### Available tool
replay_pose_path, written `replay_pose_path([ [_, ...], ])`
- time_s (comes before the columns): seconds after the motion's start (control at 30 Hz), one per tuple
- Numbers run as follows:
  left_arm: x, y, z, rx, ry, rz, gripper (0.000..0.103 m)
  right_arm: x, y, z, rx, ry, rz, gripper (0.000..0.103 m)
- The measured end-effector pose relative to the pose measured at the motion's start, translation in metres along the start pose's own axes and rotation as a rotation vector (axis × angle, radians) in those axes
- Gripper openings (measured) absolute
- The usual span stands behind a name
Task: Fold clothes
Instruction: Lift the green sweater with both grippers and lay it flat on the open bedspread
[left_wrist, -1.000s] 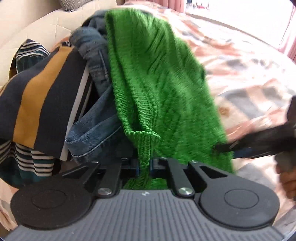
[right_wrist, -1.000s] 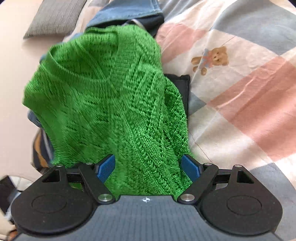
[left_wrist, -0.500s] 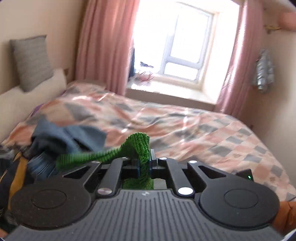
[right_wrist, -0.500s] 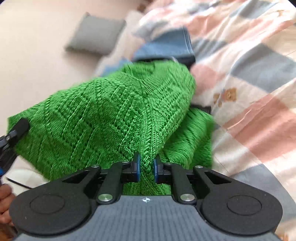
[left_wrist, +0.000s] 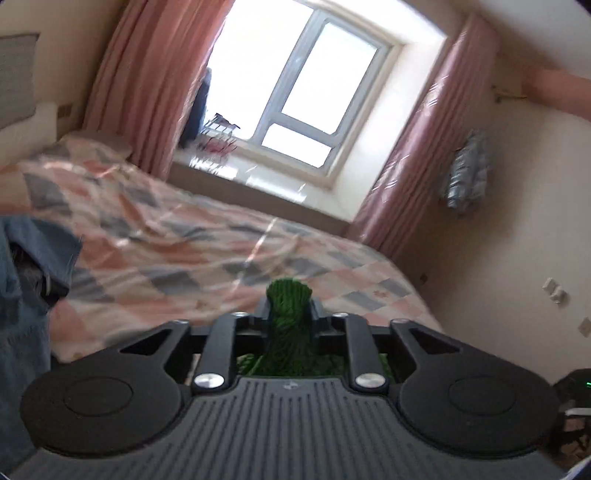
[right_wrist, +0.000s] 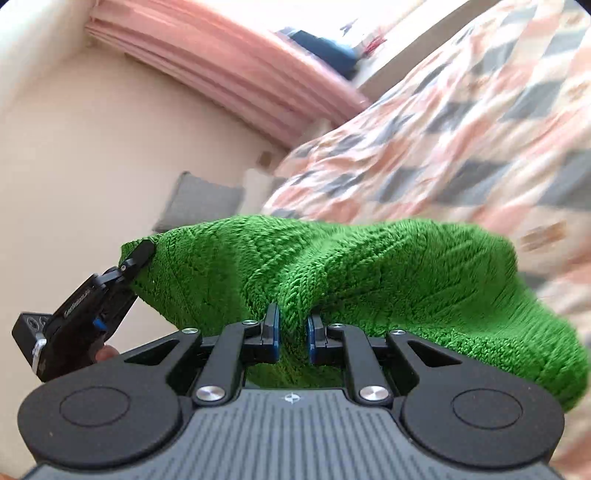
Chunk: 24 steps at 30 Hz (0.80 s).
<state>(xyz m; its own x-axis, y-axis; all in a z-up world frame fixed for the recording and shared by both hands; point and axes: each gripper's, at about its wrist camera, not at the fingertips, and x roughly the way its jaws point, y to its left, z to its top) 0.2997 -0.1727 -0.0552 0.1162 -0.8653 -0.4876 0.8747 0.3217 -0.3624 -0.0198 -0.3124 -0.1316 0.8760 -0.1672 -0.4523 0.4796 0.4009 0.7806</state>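
Above the checked bedspread (right_wrist: 461, 122), the green knitted sweater (right_wrist: 369, 273) hangs stretched between the two tools: the right gripper (right_wrist: 292, 334) is clenched on a fold of its near edge, and the left gripper (left_wrist: 290, 314) is pinched on a bunched corner. The step in hand seems to be lifting and spreading the garment. Next it probably must be laid flat on a free part of the bed, away from the jeans (left_wrist: 26, 280), with both grips kept until it rests.

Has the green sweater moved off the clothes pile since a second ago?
Yes. The green sweater has been lifted up off the pile, now stretched between both grippers above the checked bedspread.
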Motion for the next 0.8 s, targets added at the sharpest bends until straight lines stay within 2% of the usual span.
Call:
replay_pose_path([
  [0.03,0.015,0.0,-0.009,-0.022,0.044,0.06,0.032,-0.007,-0.008,0.003,-0.016,-0.014,-0.066,0.053],
  [0.07,0.027,0.003,-0.023,-0.036,0.086,0.109,0.029,-0.014,-0.016,0.005,-0.033,-0.029,-0.138,0.062],
  [0.1,0.038,0.006,-0.037,-0.051,0.128,0.156,0.028,-0.021,-0.027,0.006,-0.046,-0.048,-0.197,0.065],
  [0.13,0.04,0.007,-0.056,-0.065,0.159,0.164,0.028,-0.029,-0.038,0.005,-0.058,-0.067,-0.255,0.065],
  [0.23,0.039,-0.002,-0.119,-0.072,0.249,0.187,0.028,-0.052,-0.08,-0.013,-0.002,-0.069,-0.267,0.065],
  [0.37,0.027,-0.022,-0.212,-0.063,0.419,0.202,0.029,-0.072,-0.142,-0.053,0.058,0.035,-0.375,0.065],
  [0.5,0.034,-0.037,-0.266,0.005,0.54,0.192,0.033,-0.086,-0.179,-0.1,0.101,0.124,-0.463,0.065],
  [0.6,0.049,-0.03,-0.3,0.096,0.567,0.164,0.038,-0.082,-0.199,-0.13,0.066,0.15,-0.514,0.064],
  [0.73,0.071,-0.016,-0.344,0.188,0.583,0.163,0.036,-0.071,-0.232,-0.162,0.01,0.127,-0.588,0.064],
  [0.8,0.077,-0.017,-0.356,0.223,0.574,0.149,0.035,-0.063,-0.25,-0.175,0.003,0.112,-0.593,0.064],
])
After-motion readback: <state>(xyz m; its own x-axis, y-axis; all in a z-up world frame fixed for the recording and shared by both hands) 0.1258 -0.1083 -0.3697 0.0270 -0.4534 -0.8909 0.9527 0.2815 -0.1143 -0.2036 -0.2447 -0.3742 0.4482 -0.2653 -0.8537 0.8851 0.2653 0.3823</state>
